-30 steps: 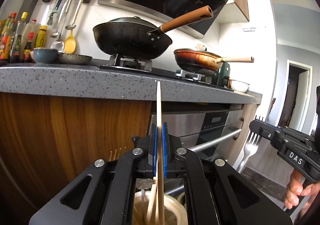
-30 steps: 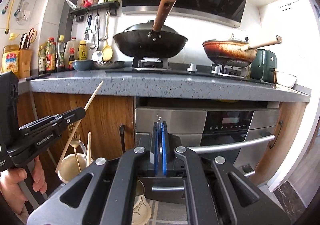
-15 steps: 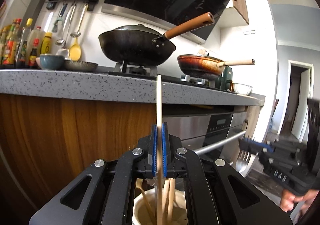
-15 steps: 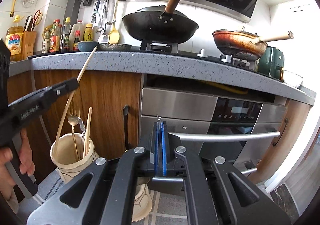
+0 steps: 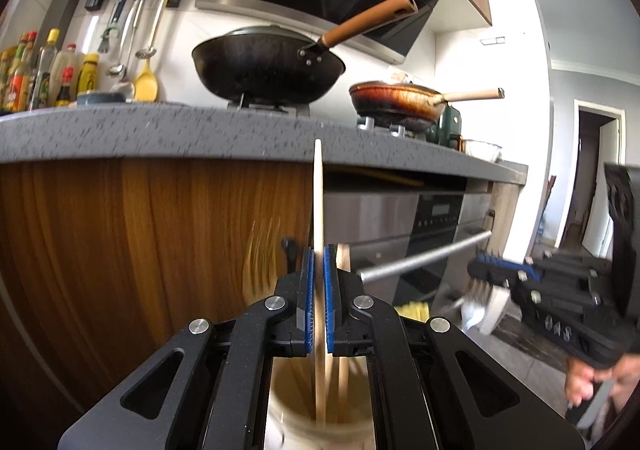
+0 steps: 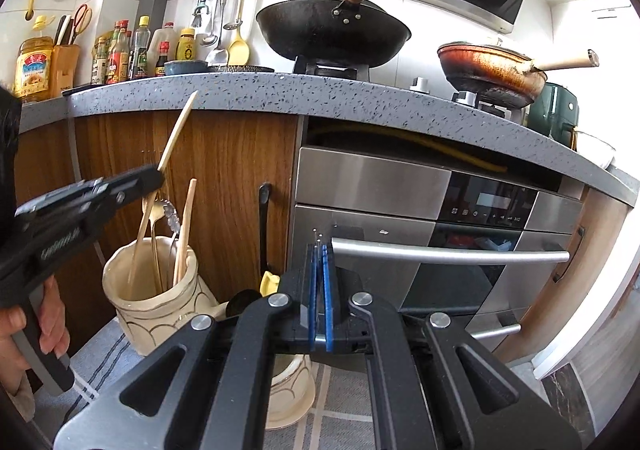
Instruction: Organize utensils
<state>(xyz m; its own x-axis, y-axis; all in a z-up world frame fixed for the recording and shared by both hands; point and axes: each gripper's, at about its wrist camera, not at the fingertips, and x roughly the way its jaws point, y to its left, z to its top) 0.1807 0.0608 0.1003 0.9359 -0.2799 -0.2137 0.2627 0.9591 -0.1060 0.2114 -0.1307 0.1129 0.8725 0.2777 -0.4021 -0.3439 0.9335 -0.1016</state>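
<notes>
My left gripper is shut on a pale wooden chopstick, held upright with its lower end inside a cream ceramic utensil holder. In the right wrist view the same gripper holds the chopstick over that holder, which contains another chopstick and metal cutlery. My right gripper is shut on a metal fork whose tines show edge-on above the pads. A second cream holder stands below it. The left wrist view shows the right gripper with the fork blurred.
Wooden cabinet front and steel oven with bar handle stand close behind. Grey speckled counter overhangs above, with a black wok and a pan. A striped cloth lies under the holders. A black ladle leans by the cabinet.
Both grippers have lowered toward the holders. The chopstick's lower end has gone deeper into the left holder. The right gripper with the fork has dropped and come nearer the second holder.
</notes>
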